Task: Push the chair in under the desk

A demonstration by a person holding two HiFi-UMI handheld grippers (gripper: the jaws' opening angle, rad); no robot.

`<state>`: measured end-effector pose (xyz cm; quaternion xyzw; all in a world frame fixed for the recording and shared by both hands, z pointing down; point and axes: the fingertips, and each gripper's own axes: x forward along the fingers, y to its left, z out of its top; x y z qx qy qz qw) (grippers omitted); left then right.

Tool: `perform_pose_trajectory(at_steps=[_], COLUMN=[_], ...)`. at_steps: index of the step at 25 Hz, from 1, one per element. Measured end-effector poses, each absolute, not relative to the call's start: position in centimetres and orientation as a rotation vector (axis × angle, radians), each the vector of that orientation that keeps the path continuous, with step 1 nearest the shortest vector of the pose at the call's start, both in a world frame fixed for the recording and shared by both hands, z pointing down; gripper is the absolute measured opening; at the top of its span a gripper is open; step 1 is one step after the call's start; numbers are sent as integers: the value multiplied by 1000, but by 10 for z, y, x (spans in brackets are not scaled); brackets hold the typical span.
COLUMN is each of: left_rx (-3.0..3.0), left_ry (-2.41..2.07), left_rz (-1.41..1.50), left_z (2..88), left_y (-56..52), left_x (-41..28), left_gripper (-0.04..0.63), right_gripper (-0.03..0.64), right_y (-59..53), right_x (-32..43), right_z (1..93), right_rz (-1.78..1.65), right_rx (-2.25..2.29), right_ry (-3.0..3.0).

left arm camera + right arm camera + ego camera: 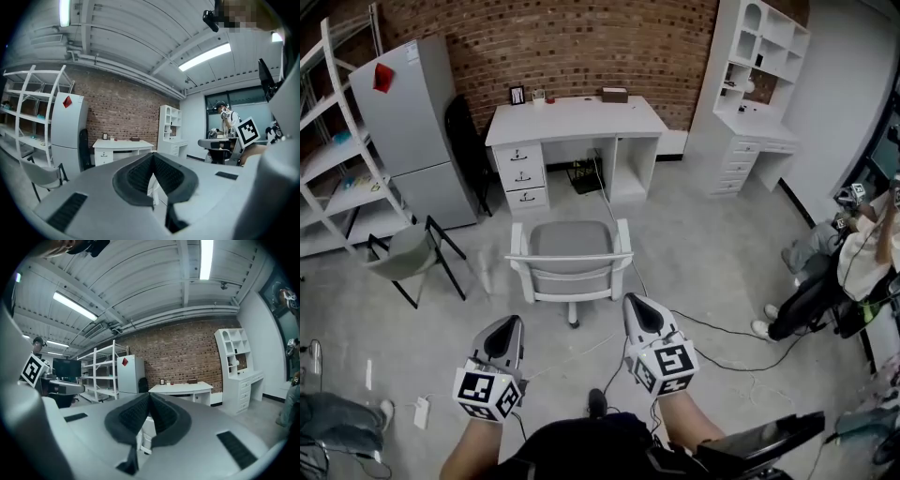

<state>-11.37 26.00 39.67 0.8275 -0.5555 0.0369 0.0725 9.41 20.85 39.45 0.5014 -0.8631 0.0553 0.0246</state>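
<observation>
A white chair with a grey seat (570, 255) stands on the concrete floor, pulled out in front of the white desk (574, 120), its back toward me. My left gripper (504, 336) hangs short of the chair's rear left, jaws shut and empty. My right gripper (643, 314) sits just off the chair's rear right corner, also shut with nothing in it. In the left gripper view the shut gripper (153, 174) points at the desk (123, 146). The right gripper view shows the shut gripper (149, 409) aimed at the same desk (180, 389); a bit of the white chair (147, 433) shows under the pads.
A grey fridge (411, 122) and white shelving (337, 159) stand left, with a folding chair (408, 253) before them. A white bookcase unit (759, 84) stands right. Cables (722, 349) trail over the floor. A seated person (853, 272) is at the right edge.
</observation>
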Motion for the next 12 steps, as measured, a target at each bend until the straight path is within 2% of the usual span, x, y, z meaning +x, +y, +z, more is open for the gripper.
perform_pose_trajectory(at_steps=[12], left_rx=[2504], left_ry=[-1645], left_rz=[122], left_z=[405], left_y=[195], left_x=[-90], left_gripper=[8], right_gripper=[11], right_y=[136], right_x=[111], right_z=[402], right_rz=[111], right_rx=[1432], right_ry=[-2694])
